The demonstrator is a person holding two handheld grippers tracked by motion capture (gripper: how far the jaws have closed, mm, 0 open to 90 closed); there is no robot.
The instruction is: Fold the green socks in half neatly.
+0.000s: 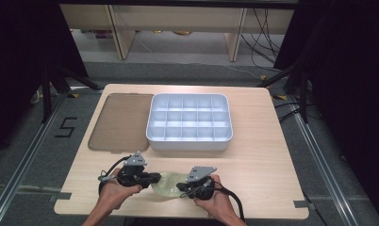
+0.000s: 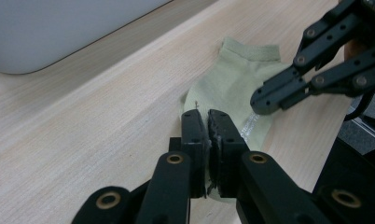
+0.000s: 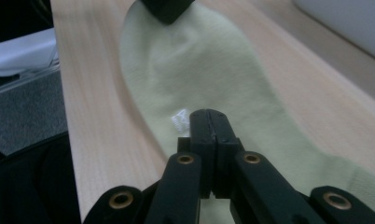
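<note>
High view: pale green sock [image 1: 166, 187] lies flat near the table's [image 1: 267, 179] front edge, between both grippers.
Left gripper [image 2: 208, 122]: jaws closed, pinching the sock's edge.
Right gripper [image 3: 210, 122]: jaws closed over the sock; grip unclear.
Open room: bare wood between sock and compartment tray [image 1: 190, 141].

Pale yellow-green sock [image 2: 232, 86], white tray [image 1: 189, 141]
</note>
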